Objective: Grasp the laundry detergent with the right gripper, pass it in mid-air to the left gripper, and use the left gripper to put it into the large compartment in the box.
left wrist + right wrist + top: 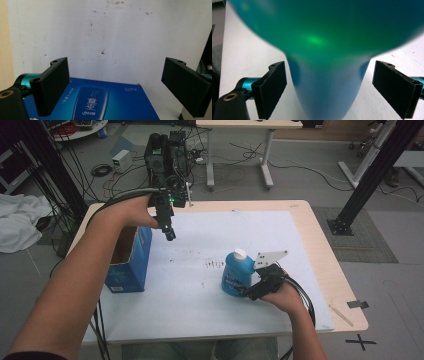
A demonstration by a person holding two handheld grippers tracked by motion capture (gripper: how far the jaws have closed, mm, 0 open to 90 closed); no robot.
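The right gripper (248, 289) sits at the foot of a translucent blue plastic bottle with a white cap (238, 271), which stands upright on the white mat (200, 285) covering the pale wooden table (345, 285), well to the right of an open blue cardboard box (131, 265). In the right gripper view the bottle's body lies between the spread jaws, neither pad touching it, so the step in hand looks like lining up a grasp. The next move calls for closing evenly on the body without tipping it.

The left gripper (170, 232) hangs above the mat just beside the box's far corner, jaws wide apart and holding nothing.

Counted: one bottle, one box, two grippers. Whether the box holds anything is hard to tell from here.
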